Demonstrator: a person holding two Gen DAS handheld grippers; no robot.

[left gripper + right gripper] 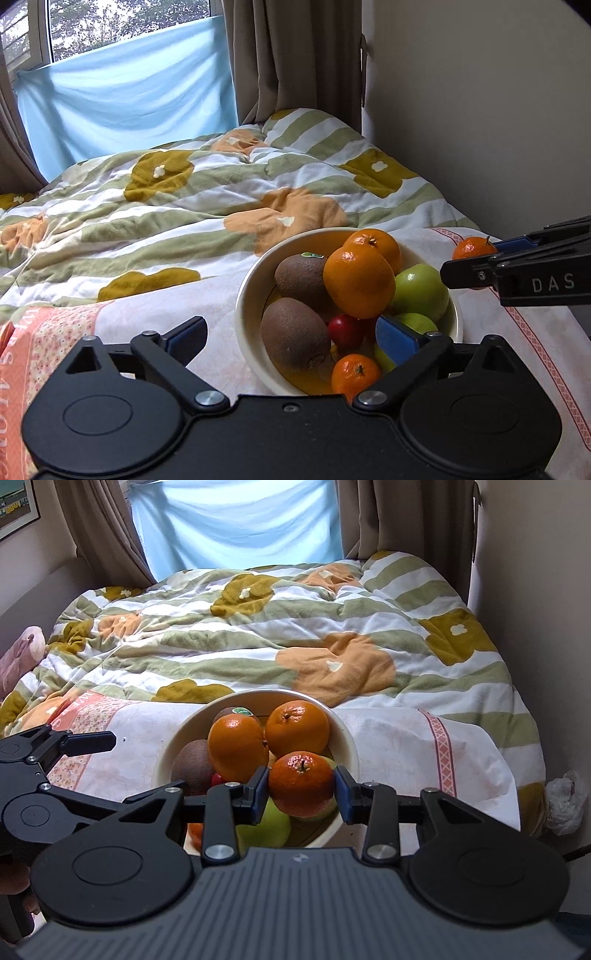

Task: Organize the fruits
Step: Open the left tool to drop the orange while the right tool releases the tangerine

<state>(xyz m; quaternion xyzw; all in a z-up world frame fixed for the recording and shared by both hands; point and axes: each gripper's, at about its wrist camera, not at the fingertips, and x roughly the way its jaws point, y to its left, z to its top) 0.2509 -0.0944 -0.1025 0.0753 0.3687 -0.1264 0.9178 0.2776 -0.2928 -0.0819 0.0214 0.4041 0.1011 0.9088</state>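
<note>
A cream bowl sits on the bed's pale sheet and holds two kiwis, two big oranges, green apples, a small red fruit and a small mandarin. My left gripper is open wide over the bowl's near side. One finger is outside the rim, the other inside by a green apple, and nothing is pressed between them. My right gripper is shut on another mandarin, held above the bowl's right edge.
A flowered, striped quilt lies bunched behind the bowl. A wall runs along the bed's right side. A window with blue cloth and curtains stand at the head. A white plastic bag lies at the bed's right, a pink plush toy at its left.
</note>
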